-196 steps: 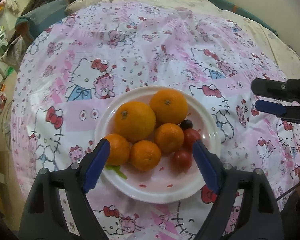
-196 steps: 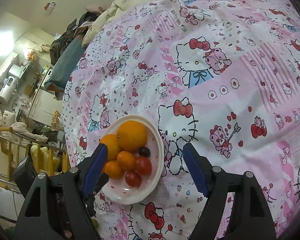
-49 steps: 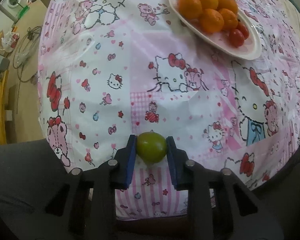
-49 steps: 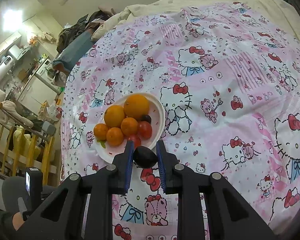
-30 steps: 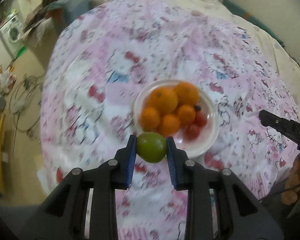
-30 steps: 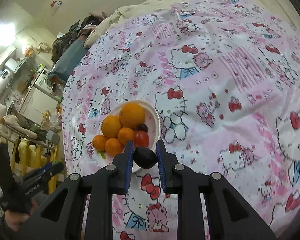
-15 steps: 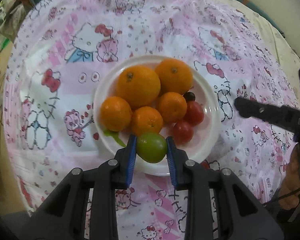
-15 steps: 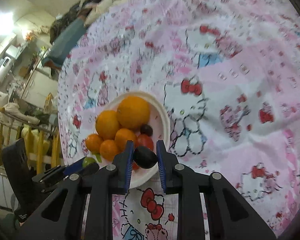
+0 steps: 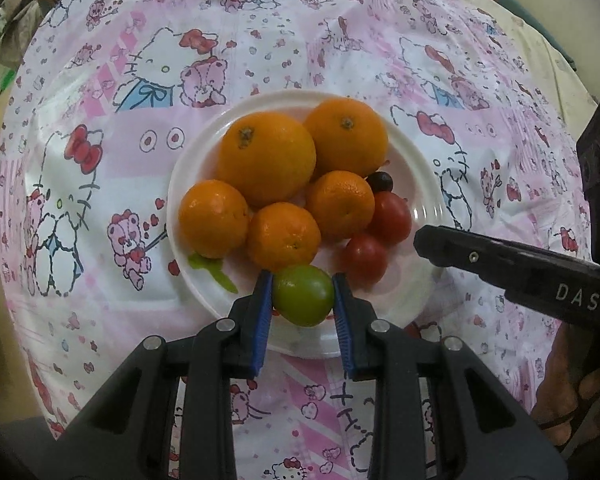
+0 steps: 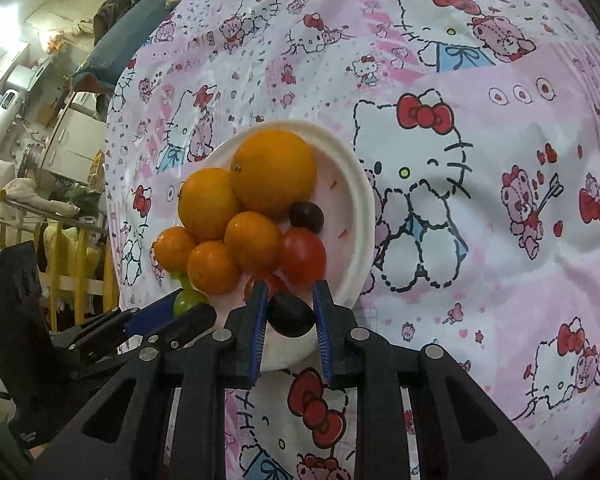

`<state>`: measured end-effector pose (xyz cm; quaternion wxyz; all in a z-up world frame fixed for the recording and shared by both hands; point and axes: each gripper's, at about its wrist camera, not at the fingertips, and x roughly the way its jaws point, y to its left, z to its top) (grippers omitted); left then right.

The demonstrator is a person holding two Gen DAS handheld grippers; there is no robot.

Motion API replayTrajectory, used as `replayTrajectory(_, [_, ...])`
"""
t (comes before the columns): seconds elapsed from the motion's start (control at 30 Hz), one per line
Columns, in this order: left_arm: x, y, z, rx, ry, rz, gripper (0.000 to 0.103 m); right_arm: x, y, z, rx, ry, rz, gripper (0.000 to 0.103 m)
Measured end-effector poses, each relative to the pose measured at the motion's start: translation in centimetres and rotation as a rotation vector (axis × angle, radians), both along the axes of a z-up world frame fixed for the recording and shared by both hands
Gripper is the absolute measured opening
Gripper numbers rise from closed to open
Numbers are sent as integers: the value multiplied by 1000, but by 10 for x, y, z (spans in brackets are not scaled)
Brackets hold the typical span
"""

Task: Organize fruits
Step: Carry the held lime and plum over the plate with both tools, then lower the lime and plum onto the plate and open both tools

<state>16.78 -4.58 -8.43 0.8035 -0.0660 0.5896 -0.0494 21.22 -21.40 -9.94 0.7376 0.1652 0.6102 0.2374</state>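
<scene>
Pink and white cartoon-cat cloth (image 9: pixel 148 152) covered the tabletop, and a white plate (image 9: pixel 424 208) sat on it, piled with fruit. On the plate lay two large oranges (image 9: pixel 266 158), three smaller tangerines (image 9: pixel 282 234), two red tomatoes (image 9: pixel 390 218) and a small dark grape (image 9: pixel 380 181) at the far right edge of the pile.

The left tongs (image 9: pixel 302 300) were clamped on a green fruit (image 9: pixel 303 295), holding it over the near side of the plate, just in front of the middle tangerine. The right tongs (image 10: pixel 288 314) were clamped on a dark plum (image 10: pixel 290 315), held over the near rim of the plate, just beside the tomatoes.

From the left camera, the right tongs reached in from the right with their tip near the tomatoes. From the right camera, the left tongs (image 10: pixel 176 312) came in low on the left with the green fruit (image 10: pixel 188 300) showing between their blue pads. A person's hand (image 9: pixel 576 384) showed at the far right.
</scene>
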Motion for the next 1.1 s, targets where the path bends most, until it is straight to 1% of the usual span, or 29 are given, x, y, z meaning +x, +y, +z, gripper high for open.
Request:
replayTrajectory(0.23, [1,-4,3,29,-16,-6,26,0,2,-3,1,7,2,26])
replayTrajectory(0.57, [2,0,5,30,-15,8,26,-1,2,5,-1,-26,6,27])
replayTrajectory(0.83, [1,-2,5,47,-16,4,28,1,-8,11,-2,-36,-35,27])
replayTrajectory(0.87, [1,-3,5,47,-13,3,28,2,-9,11,-1,-37,-39,27])
replayTrajectory(0.9, [2,-3,5,50,-14,2,32,2,-11,11,-1,-38,-43,27])
replayTrajectory(0.93, [1,-4,6,55,-19,3,42,2,-12,12,-1,-37,-49,28])
replayTrajectory(0.97, [1,-4,7,59,-29,4,48,2,-13,12,0,-35,-54,30])
replayTrajectory(1.0, [1,-4,8,60,-38,6,56,2,-14,11,1,-32,-55,39])
replayTrajectory(1.03, [0,-3,11,62,-56,10,60,2,-15,11,1,-30,-58,56])
replayTrajectory(1.07, [0,-3,13,64,-64,11,61,2,-16,12,2,-36,-63,63])
replayTrajectory(1.1, [0,-3,14,64,-67,9,64,1,-17,15,0,-50,-72,68])
